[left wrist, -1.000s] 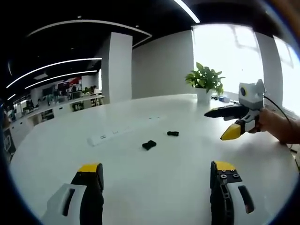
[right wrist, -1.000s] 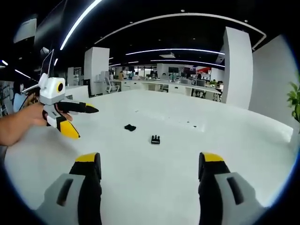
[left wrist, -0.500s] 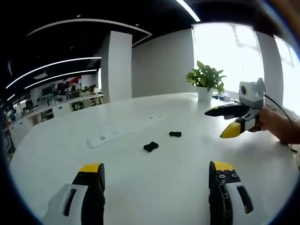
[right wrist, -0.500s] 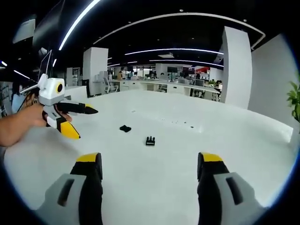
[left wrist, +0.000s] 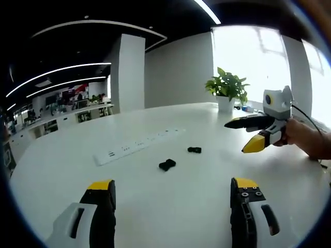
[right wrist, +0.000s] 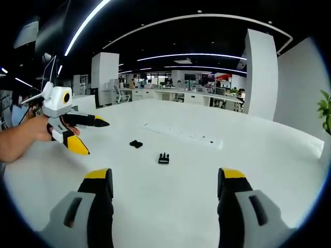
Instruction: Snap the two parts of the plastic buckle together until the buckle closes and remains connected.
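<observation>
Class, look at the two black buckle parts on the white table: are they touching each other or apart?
Apart. The right gripper view shows bare table between the pronged buckle part and the other buckle part.

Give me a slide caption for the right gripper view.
Two small black plastic buckle halves lie apart on the white table, between open tools.

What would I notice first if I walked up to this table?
Two small black buckle pieces lie apart in the middle of the big white table. A white power strip lies behind them, and a leafy potted plant stands at the far edge. Open yellow-tipped tongs hover nearby.
</observation>
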Available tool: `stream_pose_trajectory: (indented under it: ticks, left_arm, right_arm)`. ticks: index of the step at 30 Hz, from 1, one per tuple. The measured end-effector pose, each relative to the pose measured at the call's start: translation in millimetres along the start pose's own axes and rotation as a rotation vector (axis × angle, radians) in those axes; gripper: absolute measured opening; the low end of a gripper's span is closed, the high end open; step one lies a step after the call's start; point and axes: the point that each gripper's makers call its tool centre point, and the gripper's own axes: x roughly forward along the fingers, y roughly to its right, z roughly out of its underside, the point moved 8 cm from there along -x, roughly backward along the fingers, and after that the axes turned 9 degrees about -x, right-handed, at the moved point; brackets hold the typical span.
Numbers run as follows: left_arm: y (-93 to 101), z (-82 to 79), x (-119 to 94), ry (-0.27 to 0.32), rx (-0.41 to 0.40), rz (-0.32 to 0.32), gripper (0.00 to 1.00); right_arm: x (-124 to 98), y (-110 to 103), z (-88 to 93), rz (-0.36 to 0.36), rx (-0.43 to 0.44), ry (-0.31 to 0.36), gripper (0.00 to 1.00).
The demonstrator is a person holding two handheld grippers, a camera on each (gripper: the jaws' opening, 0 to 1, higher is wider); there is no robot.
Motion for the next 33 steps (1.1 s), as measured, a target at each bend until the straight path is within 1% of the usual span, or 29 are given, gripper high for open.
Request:
stream_pose_trajectory:
  ticks: [6,12,17,22,27,33]
  left_arm:
    - [1.2,-2.1,0.9,0.008,-0.004,-0.001,0.93]
    - [-2.1,-3.3,8.7,0.006,-0.003,0.002,0.92]
    - [-3.9,-8.7,14.5,0.012,-0.006,0.010,0.92]
    - [-6.1,-11.2,16.2,0.016,-0.003,0.009,0.92]
    - [-7.9,-14.5,18.4,0.021,-0.005,0.011,0.91]
    - [-8.4,-16.3,19.4,0.020,-0.002,0.021,0.88]
  right_arm:
    - [3.2,3.0,0.9,0.001,0.002,-0.001,0.84]
    - [7.5,6.6,0.6,0.002,-0.002,-0.002,0.83]
    - [13.7,9.3,1.5,0.004,-0.004,-0.003,0.82]
    - [14.2,10.9,4.4,0.004,0.000,-0.010,0.82]
    - [15.9,12.0,1.2,0.004,-0.001,-0.006,0.82]
    - [19.8,12.5,-2.4,0.002,-0.007,-0.001,0.82]
